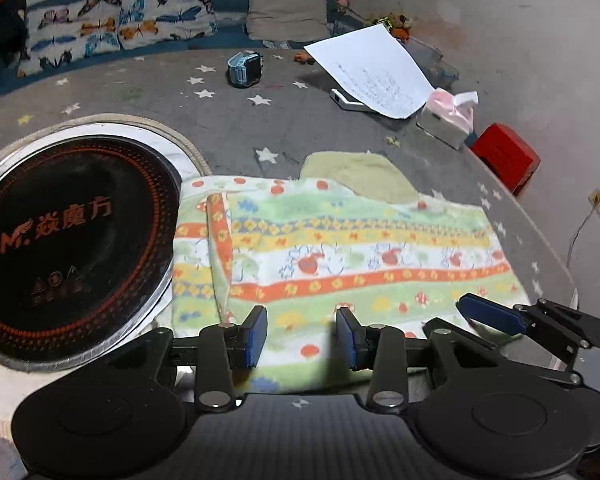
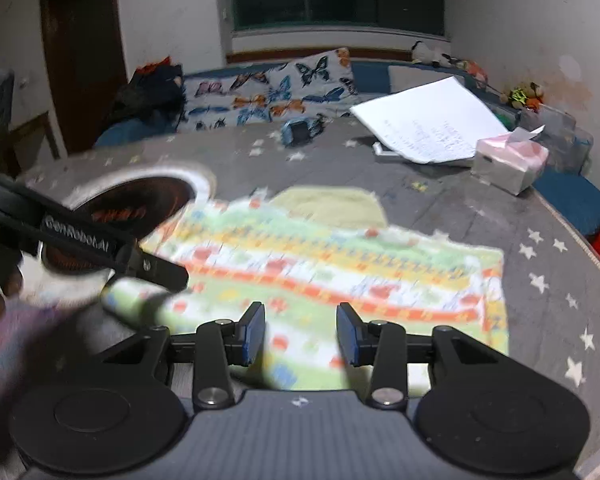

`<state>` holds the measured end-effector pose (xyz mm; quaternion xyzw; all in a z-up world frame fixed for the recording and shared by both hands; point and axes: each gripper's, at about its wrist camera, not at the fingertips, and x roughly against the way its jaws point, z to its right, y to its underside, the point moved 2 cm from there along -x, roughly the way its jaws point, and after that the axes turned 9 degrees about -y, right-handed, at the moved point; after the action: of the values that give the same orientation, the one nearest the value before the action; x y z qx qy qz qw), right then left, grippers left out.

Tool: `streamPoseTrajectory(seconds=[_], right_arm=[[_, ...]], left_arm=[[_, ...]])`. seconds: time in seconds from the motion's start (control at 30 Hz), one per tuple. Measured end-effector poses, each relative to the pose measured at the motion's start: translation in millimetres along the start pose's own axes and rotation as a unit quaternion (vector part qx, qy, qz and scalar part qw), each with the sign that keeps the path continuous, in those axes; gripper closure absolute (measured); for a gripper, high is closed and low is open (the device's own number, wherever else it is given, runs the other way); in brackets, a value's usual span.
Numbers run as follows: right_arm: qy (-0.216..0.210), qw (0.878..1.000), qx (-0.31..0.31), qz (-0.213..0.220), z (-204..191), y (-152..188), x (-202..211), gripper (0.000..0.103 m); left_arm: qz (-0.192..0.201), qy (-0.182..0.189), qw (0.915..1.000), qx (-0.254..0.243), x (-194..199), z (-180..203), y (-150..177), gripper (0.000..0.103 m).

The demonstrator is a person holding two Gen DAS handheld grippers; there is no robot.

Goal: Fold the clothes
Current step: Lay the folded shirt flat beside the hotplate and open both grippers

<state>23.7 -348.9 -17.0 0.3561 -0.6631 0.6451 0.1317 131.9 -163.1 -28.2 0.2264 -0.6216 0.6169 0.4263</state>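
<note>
A colourful striped garment point(image 1: 340, 248) with green, orange and yellow bands lies flat on the grey star-patterned table; it also shows blurred in the right wrist view point(image 2: 340, 272). A plain green piece point(image 1: 360, 174) sticks out at its far edge. My left gripper point(image 1: 302, 338) is open, hovering over the garment's near edge. My right gripper point(image 2: 301, 334) is open, empty, over the near edge too. The right gripper's blue finger point(image 1: 490, 314) shows at the right of the left view. The left gripper's body point(image 2: 80, 240) crosses the left of the right view.
A round black cooktop point(image 1: 68, 240) is set in the table left of the garment. Farther back are a blue watch point(image 1: 244, 68), a white paper sheet point(image 1: 372, 70), a tissue box point(image 1: 450, 116) and a red box point(image 1: 506, 156). Butterfly pillows point(image 1: 120, 20) lie beyond.
</note>
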Motion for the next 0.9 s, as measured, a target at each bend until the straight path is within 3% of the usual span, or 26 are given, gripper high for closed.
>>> streamPoseTrajectory(seconds=[0.4,0.47,0.53,0.6,0.83,0.9], right_arm=[[0.025,0.999,-0.029,0.029,7,9,25,0.062],[0.031,0.998,-0.038,0.032,11,11,27,0.062],[0.036,0.998,-0.047,0.035,16,13,28,0.061],[0.042,0.997,-0.056,0.037,20,16,30,0.052],[0.070,0.993,-0.088,0.027,43,25,26,0.052],[0.073,0.994,-0.082,0.024,40,25,27,0.052]], left_arm=[[0.019,0.000,0.9998,0.011,18,0,15,0.055],[0.022,-0.001,0.9997,0.011,21,2,15,0.053],[0.025,-0.001,0.9996,0.013,28,1,16,0.043],[0.034,-0.010,0.9993,0.006,31,1,17,0.039],[0.015,-0.038,0.9988,0.028,12,-16,20,0.039],[0.015,-0.029,0.9988,0.037,11,-20,21,0.039]])
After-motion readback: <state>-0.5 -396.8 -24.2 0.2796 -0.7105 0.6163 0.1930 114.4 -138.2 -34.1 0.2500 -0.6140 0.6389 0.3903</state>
